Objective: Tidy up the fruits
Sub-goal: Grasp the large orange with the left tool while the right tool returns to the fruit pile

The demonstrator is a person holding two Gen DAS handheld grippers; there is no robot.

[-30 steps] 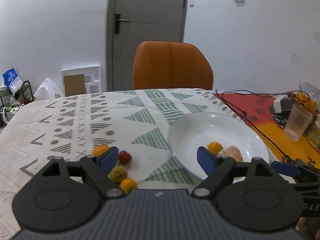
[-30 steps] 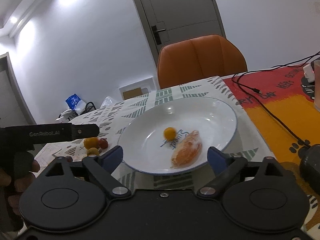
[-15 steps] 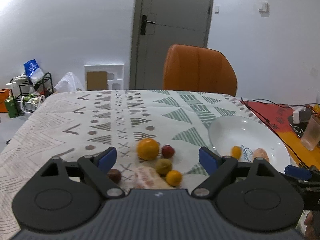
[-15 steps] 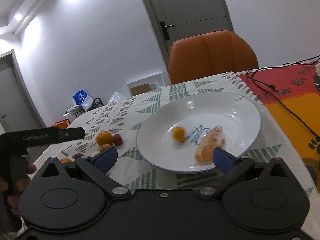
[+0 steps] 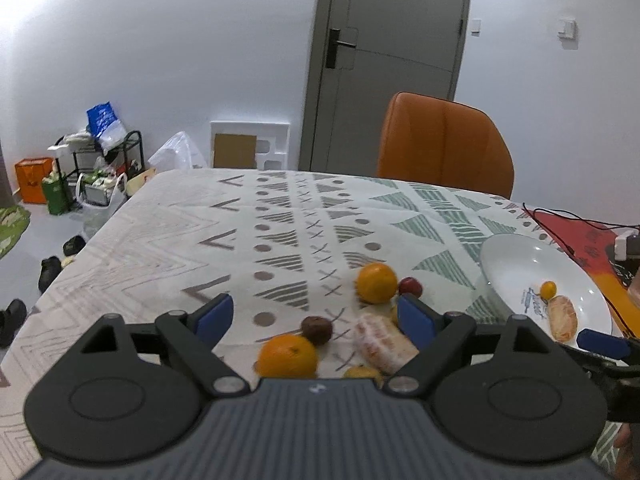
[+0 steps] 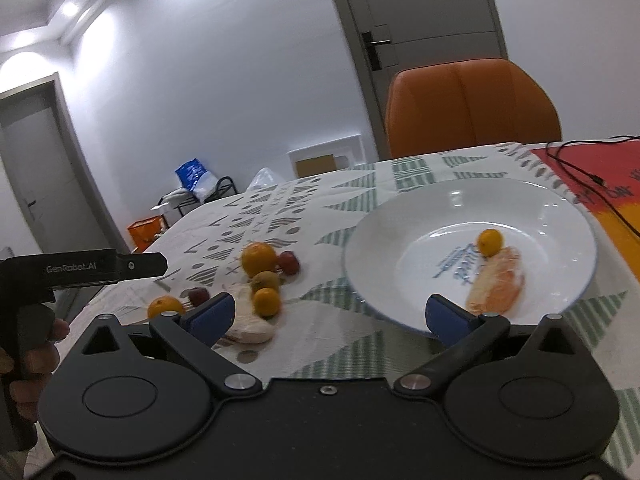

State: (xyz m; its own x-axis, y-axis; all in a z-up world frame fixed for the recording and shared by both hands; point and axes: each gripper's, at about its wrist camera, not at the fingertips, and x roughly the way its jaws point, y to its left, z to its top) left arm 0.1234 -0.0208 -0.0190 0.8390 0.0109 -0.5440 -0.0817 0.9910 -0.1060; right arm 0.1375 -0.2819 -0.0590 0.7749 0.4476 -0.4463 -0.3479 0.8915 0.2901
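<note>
**Fruits split between cloth and white plate**

Fruits lie in two groups on the patterned tablecloth [image 5: 248, 236]. Taking the white plate [image 6: 560, 216] as landmark: inside it sit a small yellow-orange fruit [image 6: 490, 242] and, touching it on the near side, a peeled citrus piece [image 6: 498, 282].

Left of the plate, on the bare cloth, lies a loose cluster. Nearest the plate is a small red fruit [image 6: 289, 262], touching a large orange [image 6: 259, 259]. Just in front of these sit a greenish-brown fruit [image 6: 265, 281] and a small orange [image 6: 267, 302]. A second peeled citrus piece [image 5: 380, 342] lies beside them, partly hidden by a fingertip in the right wrist view. Farther from the plate are a dark brownish fruit [image 5: 316, 329] and another orange [image 5: 287, 356].

The left gripper [image 5: 316, 318] hovers above this cluster, away from the plate, its jaws spread wide with nothing between them; a hand [image 6: 28, 356] grips its handle. The right gripper [image 6: 330, 316] is aimed at the plate's near left rim, jaws likewise wide apart and empty.

Behind the table, beyond the plate, stands an orange chair [image 6: 472, 104] in front of a grey door [image 5: 388, 60]. A black cable [image 6: 588, 178] runs over the red mat [image 6: 608, 168] on the plate's right.
</note>
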